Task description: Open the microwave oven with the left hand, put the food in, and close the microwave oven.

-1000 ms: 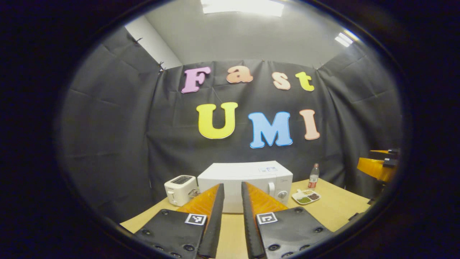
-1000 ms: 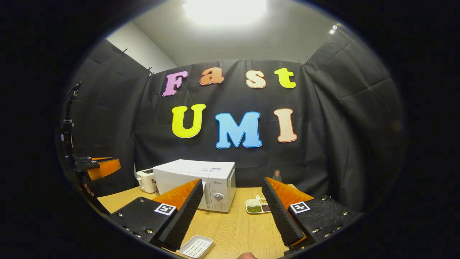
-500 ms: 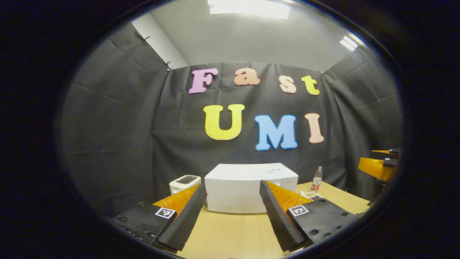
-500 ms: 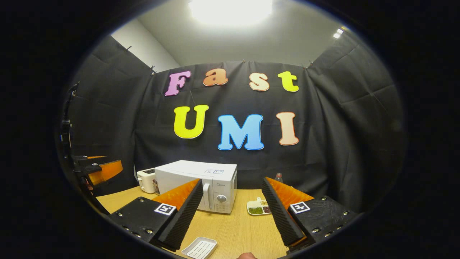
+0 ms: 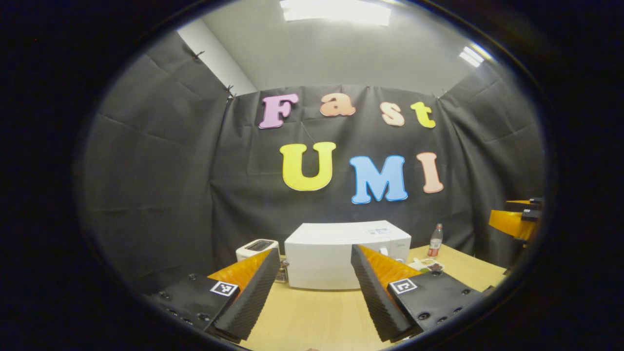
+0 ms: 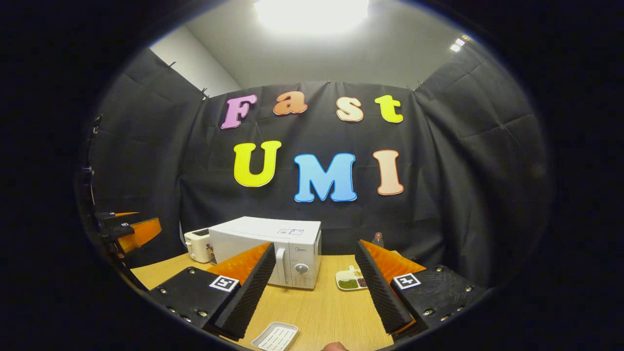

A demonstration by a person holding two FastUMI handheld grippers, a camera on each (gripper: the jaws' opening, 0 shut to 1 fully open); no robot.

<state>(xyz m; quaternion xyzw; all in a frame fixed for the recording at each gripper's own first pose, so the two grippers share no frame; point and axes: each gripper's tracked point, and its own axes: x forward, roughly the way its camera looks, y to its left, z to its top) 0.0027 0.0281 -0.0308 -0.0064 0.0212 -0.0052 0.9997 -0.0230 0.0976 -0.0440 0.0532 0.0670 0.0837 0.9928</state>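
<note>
A white microwave oven (image 5: 336,258) stands shut at the back of the wooden table (image 5: 312,317), seen also in the right gripper view (image 6: 273,248) with its handle (image 6: 280,265) and dial on the right side of its front. A white sectioned plate of food (image 6: 350,282) lies right of the oven, partly behind my right finger; the left gripper view shows it too (image 5: 429,265). My left gripper (image 5: 314,295) is open and well short of the oven. My right gripper (image 6: 317,287) is open too, with nothing between its fingers.
A white toaster (image 5: 256,249) sits left of the oven. A small bottle (image 5: 435,240) stands at the back right. A white slotted dish (image 6: 275,336) lies near the front table edge. The other gripper shows at the far left (image 6: 134,229) of the right gripper view.
My left gripper has opened wide from nearly shut, and its view has shifted so the oven sits slightly to the right. The right gripper has barely moved.
</note>
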